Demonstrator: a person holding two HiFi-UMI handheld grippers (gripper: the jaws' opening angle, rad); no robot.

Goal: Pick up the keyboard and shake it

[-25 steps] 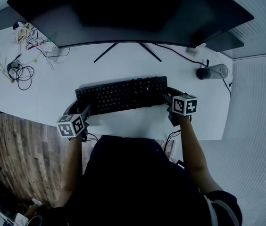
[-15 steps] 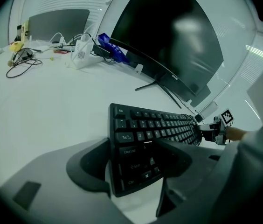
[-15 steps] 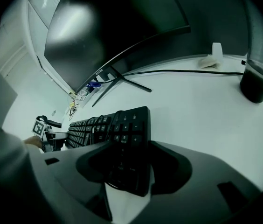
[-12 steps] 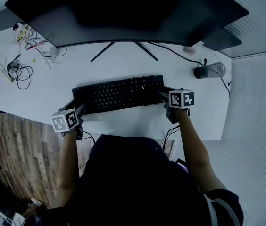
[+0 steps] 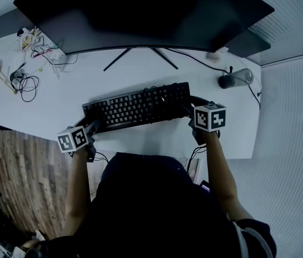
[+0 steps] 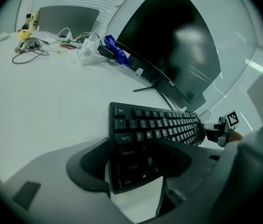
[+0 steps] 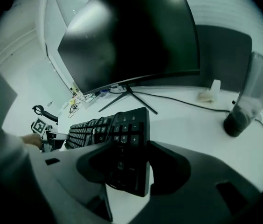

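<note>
A black keyboard (image 5: pixel 138 105) lies slanted over the white desk (image 5: pixel 141 74), its right end farther from me. My left gripper (image 5: pixel 93 125) is shut on its left end. In the left gripper view one jaw lies over the keys and the other under the keyboard (image 6: pixel 155 125), inside the left gripper (image 6: pixel 131 157). My right gripper (image 5: pixel 186 109) has the right end between its jaws, which are closing and pressing on it. In the right gripper view that end of the keyboard (image 7: pixel 122 125) sits in the right gripper (image 7: pixel 124 167), and seems raised off the desk.
A wide dark monitor (image 5: pixel 141 15) on a V-shaped stand (image 5: pixel 135 58) fills the back of the desk. A dark cylinder (image 5: pixel 236 78) with a cable stands at the right. Loose cables (image 5: pixel 22 82) and small items lie at the far left. Wooden floor (image 5: pixel 22 176) shows beyond the desk's front edge.
The keyboard has turned so that its right end sits farther from me. Both grippers stay at its ends and have moved with it.
</note>
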